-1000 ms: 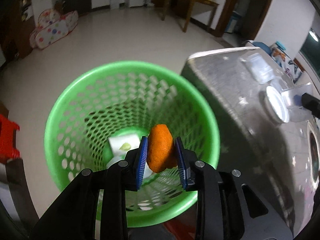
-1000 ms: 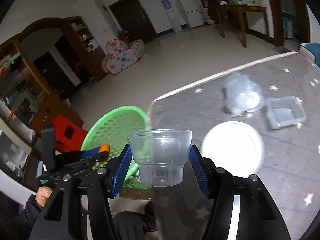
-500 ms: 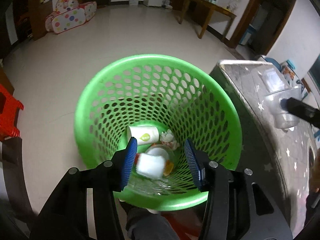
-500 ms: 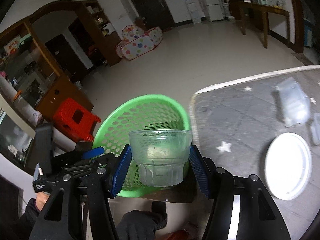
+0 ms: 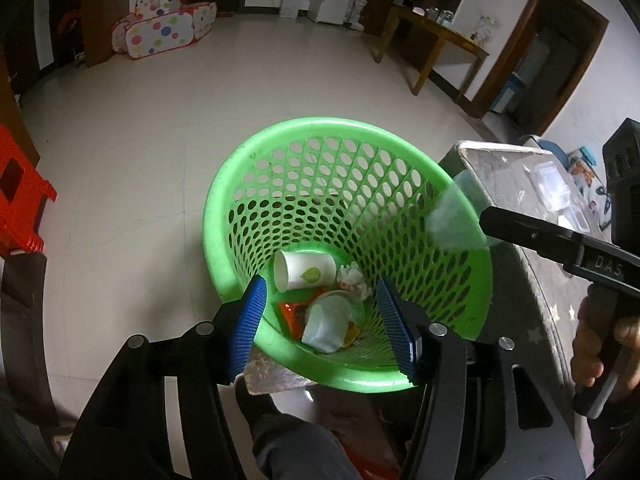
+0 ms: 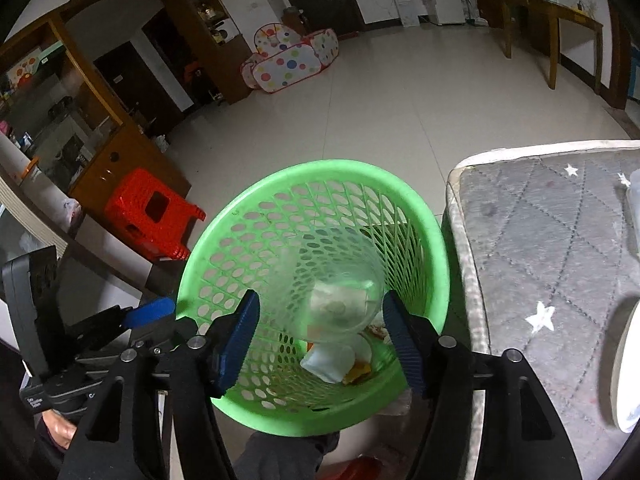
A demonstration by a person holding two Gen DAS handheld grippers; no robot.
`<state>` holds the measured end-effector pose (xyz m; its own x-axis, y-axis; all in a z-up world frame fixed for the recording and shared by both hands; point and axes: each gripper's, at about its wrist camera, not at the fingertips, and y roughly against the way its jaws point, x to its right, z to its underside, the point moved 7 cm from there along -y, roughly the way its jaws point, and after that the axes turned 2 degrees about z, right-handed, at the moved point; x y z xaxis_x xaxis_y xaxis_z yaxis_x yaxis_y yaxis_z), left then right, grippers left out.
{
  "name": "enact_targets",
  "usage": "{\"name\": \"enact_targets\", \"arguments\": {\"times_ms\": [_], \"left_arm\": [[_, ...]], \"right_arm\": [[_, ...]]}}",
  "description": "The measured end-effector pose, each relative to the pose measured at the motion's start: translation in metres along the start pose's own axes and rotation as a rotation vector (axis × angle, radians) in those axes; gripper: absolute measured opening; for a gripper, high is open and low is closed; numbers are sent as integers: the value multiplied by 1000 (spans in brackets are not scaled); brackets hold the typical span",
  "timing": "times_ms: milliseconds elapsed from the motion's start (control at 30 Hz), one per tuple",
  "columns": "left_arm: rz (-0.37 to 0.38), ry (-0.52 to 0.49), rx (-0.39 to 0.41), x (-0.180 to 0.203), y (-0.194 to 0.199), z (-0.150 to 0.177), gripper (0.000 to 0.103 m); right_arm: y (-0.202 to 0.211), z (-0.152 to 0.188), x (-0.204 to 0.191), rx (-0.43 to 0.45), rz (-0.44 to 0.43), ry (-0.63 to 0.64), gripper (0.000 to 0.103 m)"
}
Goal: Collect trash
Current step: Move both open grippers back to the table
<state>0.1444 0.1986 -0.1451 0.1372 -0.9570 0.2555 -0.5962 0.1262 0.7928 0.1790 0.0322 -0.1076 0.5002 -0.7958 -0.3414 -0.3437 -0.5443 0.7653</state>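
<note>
A green mesh basket [image 5: 280, 152] [image 6: 432, 240] stands on the floor beside the table. In it lie a white paper cup [image 5: 304, 270], crumpled tissue [image 5: 352, 278], an orange wrapper [image 5: 292, 312] and other trash. My left gripper [image 5: 320, 320] is open and empty above the basket's near rim. My right gripper [image 6: 320, 330] is open over the basket. A clear plastic cup [image 6: 332, 284] [image 5: 452, 220] is blurred between its fingers, tipped with its mouth away from me, apparently falling free.
The grey star-patterned table [image 6: 540, 240] [image 5: 516, 176] lies right of the basket, with a white plate [image 6: 628, 368] and clear containers [image 5: 552, 184] on it. A red stool [image 6: 152, 212] stands on the floor to the left. A spotted play tent [image 6: 292, 56] is far back.
My left gripper opened and the orange piece dropped into the basket. My right gripper carried the clear cup from the table over the basket and opened; the cup now tips and blurs.
</note>
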Motion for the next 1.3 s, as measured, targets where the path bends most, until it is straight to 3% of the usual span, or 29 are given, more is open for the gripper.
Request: {"name": "enact_targets", "arguments": {"times_ms": [100, 433, 667, 1000, 1167, 1300], "left_arm": [[3, 1, 0, 2, -1, -1, 60], [29, -32, 6, 28, -1, -4, 63], [69, -81, -1, 67, -8, -7, 71], [138, -189, -26, 145, -20, -12, 72], [176, -231, -46, 181, -30, -17, 72], [204, -264, -63, 210, -40, -20, 72]], "right_arm": [[5, -2, 0, 12, -1, 0, 68], [53, 3, 37, 74, 57, -22, 68], [106, 7, 101, 136, 172, -83, 69], [171, 14, 216, 209, 387, -201, 87], [182, 22, 265, 193, 466, -237, 89], [173, 27, 280, 164, 501, -216, 91]]}}
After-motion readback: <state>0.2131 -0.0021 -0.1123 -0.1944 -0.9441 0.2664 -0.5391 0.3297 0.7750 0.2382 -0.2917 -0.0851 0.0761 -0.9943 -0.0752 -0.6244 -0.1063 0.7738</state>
